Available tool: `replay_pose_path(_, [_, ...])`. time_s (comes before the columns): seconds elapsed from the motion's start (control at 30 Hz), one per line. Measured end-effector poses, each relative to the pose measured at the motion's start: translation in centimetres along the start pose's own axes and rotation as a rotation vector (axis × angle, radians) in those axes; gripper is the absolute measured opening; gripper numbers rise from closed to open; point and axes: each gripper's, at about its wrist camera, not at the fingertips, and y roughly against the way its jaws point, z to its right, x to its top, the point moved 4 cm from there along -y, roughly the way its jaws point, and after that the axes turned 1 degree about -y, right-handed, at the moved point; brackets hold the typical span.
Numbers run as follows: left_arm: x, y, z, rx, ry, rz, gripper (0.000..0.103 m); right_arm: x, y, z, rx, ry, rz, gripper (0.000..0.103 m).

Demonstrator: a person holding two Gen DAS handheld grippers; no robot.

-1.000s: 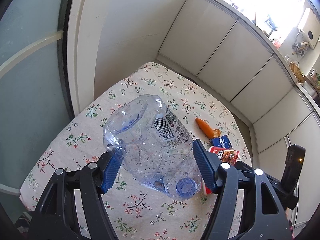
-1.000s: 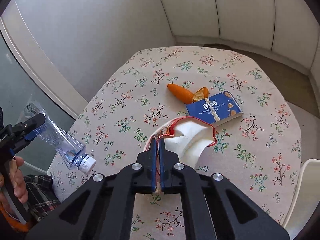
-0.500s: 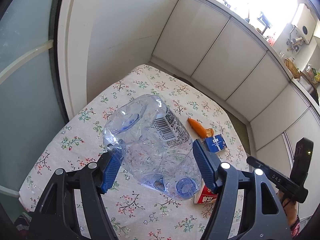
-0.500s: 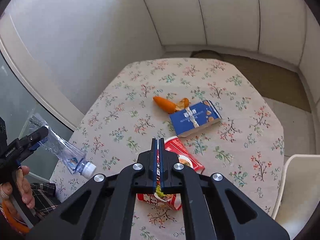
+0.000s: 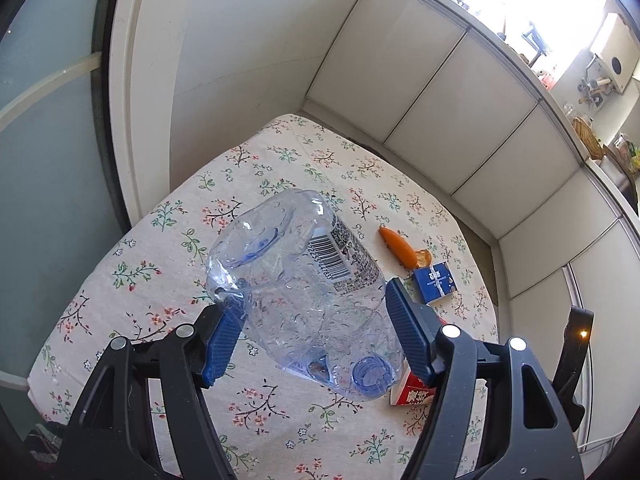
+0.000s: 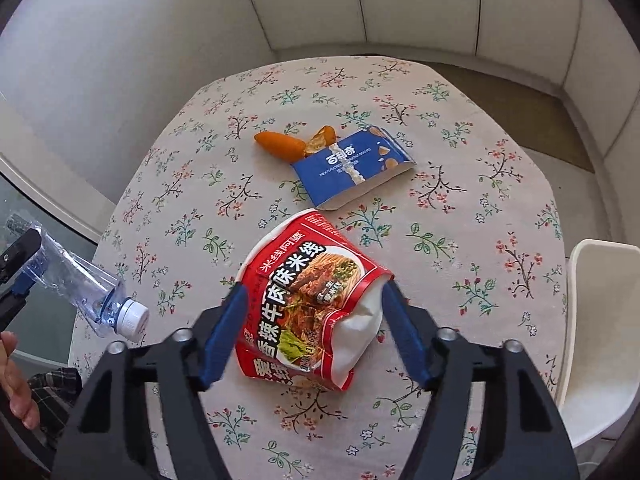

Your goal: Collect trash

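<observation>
My left tongs [image 5: 316,332] clamp the plastic bottle [image 5: 304,292]; right tongs [image 6: 316,332] opening, noodle packet [image 6: 308,300] loose between them on worktop [image 6: 460,220].

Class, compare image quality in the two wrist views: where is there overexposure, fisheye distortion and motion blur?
Left wrist view: the window is blown out white, and the cabinet doors bow from fisheye distortion. Right wrist view: even light, slight motion blur on the right gripper, and the table bulges.

The red noodle carton [image 6: 308,300] read "米线阿婆" and "香辣牛肉味米线", and the clear bottle [image 5: 304,292] bore a barcode label with digits too small to read.
</observation>
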Motion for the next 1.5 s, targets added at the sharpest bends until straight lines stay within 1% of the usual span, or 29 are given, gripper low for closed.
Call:
replay_pose_path(0.03, [0.0, -0.1, 0.0, -0.001, 0.002, -0.005, 0.066, -0.1, -0.3, 0.0, -0.001, -0.003, -0.012, 0.043])
replay_pose_path(0.07, [-0.1, -0.3, 0.0, -0.002, 0.003, -0.01, 0.066, -0.2, -0.7, 0.1, -0.005, -0.01, -0.024, 0.041])
replay_pose_path(0.1, [-0.1, -0.3, 0.0, -0.002, 0.002, -0.012, 0.066, -0.4, -1.1, 0.5, -0.017, -0.022, -0.036, 0.041])
replay_pose_path(0.17, [-0.2, -0.4, 0.1, -0.006, 0.0, -0.013, 0.066, -0.4, -1.1, 0.9, -0.036, -0.019, -0.025, 0.042])
replay_pose_path(0.23, [-0.1, -0.4, 0.1, -0.007, -0.001, -0.013, 0.066, -0.4, -1.2, 1.0, -0.014, -0.021, -0.026, 0.044])
replay_pose_path(0.27, [-0.1, -0.5, 0.1, -0.007, 0.001, -0.015, 0.066, -0.4, -1.2, 1.0, -0.012, -0.017, -0.022, 0.041])
replay_pose_path(0.3, [-0.1, -0.5, 0.0, -0.008, 0.002, -0.017, 0.066, -0.3, -1.1, 0.9, -0.01, -0.006, -0.012, 0.024])
replay_pose_path(0.33, [-0.1, -0.6, 0.0, -0.009, 0.003, -0.018, 0.066, -0.2, -1.1, 0.6, 0.0, 0.013, -0.002, 0.018])
replay_pose_path(0.37, [-0.1, -0.7, 0.1, -0.008, 0.002, -0.02, 0.066, 0.0, -1.1, 0.4, 0.0, 0.021, 0.005, 0.018])
replay_pose_path(0.4, [-0.1, -0.7, 0.1, -0.006, 0.0, -0.02, 0.066, 0.1, -1.1, 0.2, 0.01, 0.026, 0.009, 0.015])
replay_pose_path(0.43, [-0.2, -0.6, 0.1, -0.005, 0.0, -0.019, 0.066, 0.1, -1.2, 0.0, 0.025, 0.027, 0.006, 0.01])
replay_pose_path(0.47, [-0.1, -0.6, 0.0, -0.004, 0.001, -0.017, 0.066, 0.2, -1.3, -0.1, 0.042, 0.026, -0.002, 0.009])
replay_pose_path(0.57, [0.0, -0.4, -0.1, -0.003, 0.01, -0.008, 0.066, 0.3, -0.8, -0.7, 0.05, 0.044, 0.008, 0.007])
replay_pose_path(0.8, [0.2, 0.7, 0.7, -0.01, -0.01, 0.026, 0.066, 1.3, 2.1, -1.5, 0.072, 0.062, 0.081, 0.004])
replay_pose_path(0.83, [0.3, 1.0, 0.9, -0.008, -0.015, 0.035, 0.066, 1.5, 2.7, -1.4, 0.073, 0.062, 0.096, 0.0])
replay_pose_path(1.0, [0.6, 1.8, 1.7, -0.013, -0.027, 0.052, 0.066, 2.5, 5.7, -1.0, 0.075, 0.064, 0.169, 0.0])
replay_pose_path(1.07, [0.5, 1.9, 2.0, -0.012, -0.036, 0.052, 0.066, 2.8, 6.4, -0.5, 0.077, 0.056, 0.178, 0.0])
replay_pose_path(1.13, [0.5, 1.9, 2.2, -0.014, -0.037, 0.051, 0.066, 2.9, 6.6, 0.5, 0.084, 0.016, 0.183, 0.001])
replay_pose_path(1.17, [0.5, 1.9, 2.3, -0.015, -0.037, 0.051, 0.066, 3.0, 6.6, 1.2, 0.074, 0.003, 0.176, 0.003])
replay_pose_path(1.2, [0.4, 1.8, 2.3, -0.015, -0.036, 0.05, 0.066, 3.0, 6.1, 1.7, 0.052, 0.006, 0.152, 0.007])
replay_pose_path(1.23, [0.4, 1.7, 2.2, -0.015, -0.036, 0.048, 0.066, 2.8, 5.7, 2.1, 0.035, 0.009, 0.132, 0.023])
replay_pose_path(1.27, [0.3, 1.6, 2.2, -0.016, -0.035, 0.044, 0.066, 2.5, 5.3, 2.5, 0.021, 0.004, 0.122, 0.035])
replay_pose_path(1.3, [0.2, 1.4, 2.2, -0.018, -0.033, 0.04, 0.066, 2.1, 4.9, 2.7, 0.003, 0.002, 0.12, 0.062])
replay_pose_path(1.33, [0.1, 1.2, 2.1, -0.02, -0.031, 0.034, 0.066, 1.7, 4.6, 2.5, -0.025, 0.011, 0.121, 0.079])
replay_pose_path(1.4, [0.0, 1.0, 1.9, -0.023, -0.024, 0.029, 0.066, 1.0, 4.1, 1.5, -0.068, 0.065, 0.121, 0.082])
replay_pose_path(1.43, [0.0, 0.9, 1.7, -0.024, -0.02, 0.027, 0.066, 0.6, 3.7, 0.8, -0.085, 0.096, 0.116, 0.089])
replay_pose_path(1.5, [0.0, 0.7, 1.4, -0.026, -0.011, 0.021, 0.066, 0.0, 2.8, 0.0, -0.093, 0.116, 0.093, 0.096])
